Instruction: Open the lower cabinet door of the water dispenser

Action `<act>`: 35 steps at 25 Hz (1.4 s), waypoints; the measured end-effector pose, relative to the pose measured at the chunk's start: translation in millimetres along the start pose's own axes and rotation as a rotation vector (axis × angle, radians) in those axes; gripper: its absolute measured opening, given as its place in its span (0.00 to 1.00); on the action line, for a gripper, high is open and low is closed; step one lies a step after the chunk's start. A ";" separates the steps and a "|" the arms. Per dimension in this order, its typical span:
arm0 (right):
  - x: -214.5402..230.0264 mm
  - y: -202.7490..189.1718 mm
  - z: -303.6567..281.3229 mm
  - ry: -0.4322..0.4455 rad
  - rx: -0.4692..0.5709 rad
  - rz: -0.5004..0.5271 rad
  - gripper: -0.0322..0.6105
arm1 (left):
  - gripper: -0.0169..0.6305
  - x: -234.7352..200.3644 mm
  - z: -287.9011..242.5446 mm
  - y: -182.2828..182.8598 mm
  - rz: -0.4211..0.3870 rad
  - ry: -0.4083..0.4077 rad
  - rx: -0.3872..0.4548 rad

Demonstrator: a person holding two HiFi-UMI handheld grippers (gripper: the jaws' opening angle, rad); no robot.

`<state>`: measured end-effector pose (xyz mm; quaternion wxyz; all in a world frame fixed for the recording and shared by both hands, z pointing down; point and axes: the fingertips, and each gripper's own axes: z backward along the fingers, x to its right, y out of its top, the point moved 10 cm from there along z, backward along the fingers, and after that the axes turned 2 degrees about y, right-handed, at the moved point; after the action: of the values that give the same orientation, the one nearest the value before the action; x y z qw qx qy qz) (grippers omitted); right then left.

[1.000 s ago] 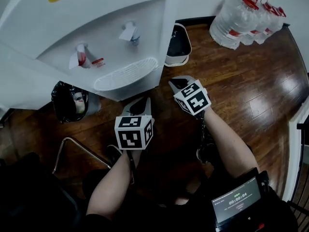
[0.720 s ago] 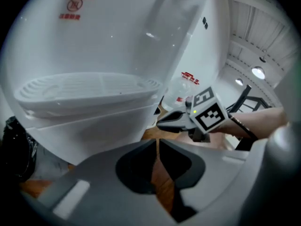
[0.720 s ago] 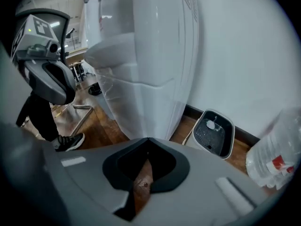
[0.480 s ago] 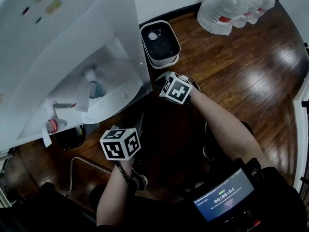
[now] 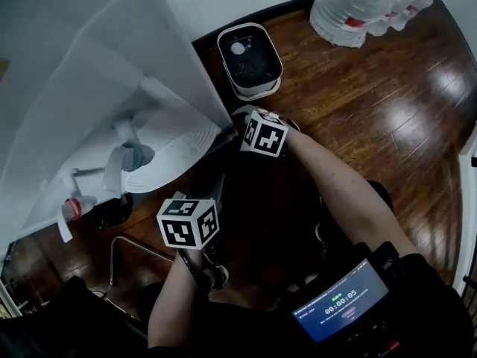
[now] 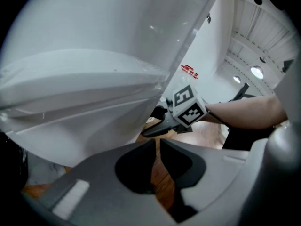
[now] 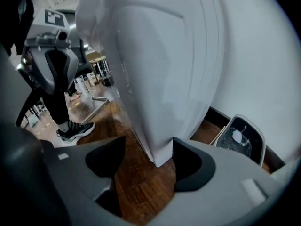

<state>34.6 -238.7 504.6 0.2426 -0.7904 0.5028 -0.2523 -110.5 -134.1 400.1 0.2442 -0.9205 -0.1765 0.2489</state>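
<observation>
The white water dispenser (image 5: 112, 88) stands at the left, its drip tray (image 5: 168, 155) jutting out over the lower cabinet (image 7: 160, 79). My right gripper (image 7: 148, 149) points down at the cabinet's bottom corner. Its jaws are opening wide, with that corner showing between them and the pads touching nothing. In the head view its marker cube (image 5: 264, 134) sits beside the dispenser's edge. My left gripper (image 6: 156, 145) hangs under the drip tray; its jaws are opening from a narrow slit and only floor shows between them. Its cube (image 5: 188, 222) is lower left of the right one.
A white-rimmed container (image 5: 250, 60) stands on the wooden floor right of the dispenser, and large water bottles (image 5: 358, 6) sit by the wall. A black bin bag (image 5: 112, 211) and a metal frame (image 5: 127, 248) are left of my left arm.
The head view has swung, so the dispenser now fills the left. The right gripper has moved in close to the dispenser's corner. The left gripper has sunk slightly below the drip tray.
</observation>
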 end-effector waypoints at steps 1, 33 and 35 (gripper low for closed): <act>-0.6 0.2 -3.7 -0.018 -0.012 0.019 0.54 | 0.11 0.5 1.8 0.1 -0.003 0.003 0.002; -42.5 -27.8 -2.7 -0.099 -0.044 -0.159 0.43 | 0.10 12.2 58.5 -29.0 0.049 0.046 0.090; -52.4 -32.5 1.6 -0.090 -0.062 -0.153 0.39 | 0.10 14.8 65.5 -30.3 0.069 0.049 0.117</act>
<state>38.3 -178.2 516.0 0.2203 -0.8442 0.4371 -0.2188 -140.3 -79.1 361.3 0.2932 -0.9159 -0.1239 0.2445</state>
